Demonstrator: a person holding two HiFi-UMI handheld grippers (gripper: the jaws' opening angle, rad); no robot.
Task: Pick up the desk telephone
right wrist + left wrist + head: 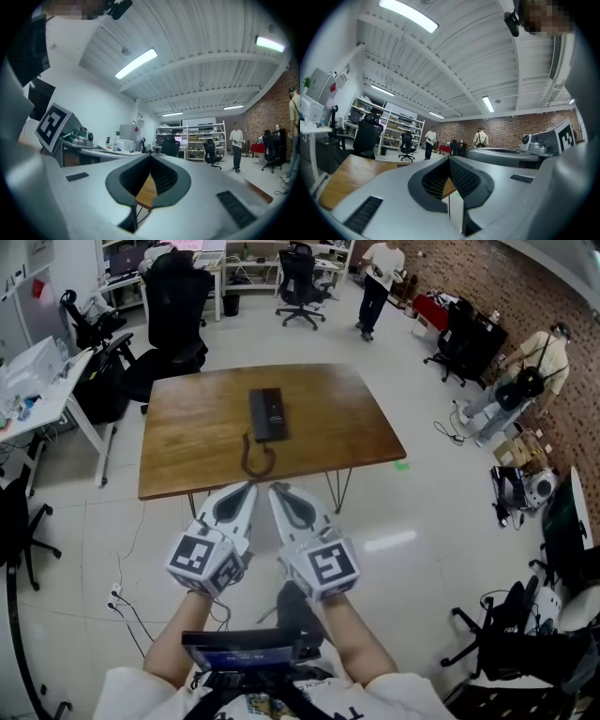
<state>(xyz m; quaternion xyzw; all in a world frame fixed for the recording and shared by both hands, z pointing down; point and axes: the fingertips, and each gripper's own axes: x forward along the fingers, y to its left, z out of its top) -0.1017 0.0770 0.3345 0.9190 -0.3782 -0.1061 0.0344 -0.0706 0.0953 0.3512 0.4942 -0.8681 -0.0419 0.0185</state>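
A black desk telephone (267, 414) lies near the middle of a brown wooden table (187, 451), its coiled cord (255, 461) curling toward the near edge. Both grippers hover side by side in front of that near edge, short of the table. My left gripper (247, 487) is shut with nothing in it, and my right gripper (277, 489) beside it is shut and empty too. In the left gripper view the jaws (450, 161) meet tip to tip over a strip of table top. The right gripper view shows the closed tips (150, 157) with wood below them.
Black office chairs (173, 310) stand behind the table, and a white desk (42, 381) at the left. People stand at the back (377, 282) and at the right by a brick wall (534, 362). Cables lie on the pale floor near my feet.
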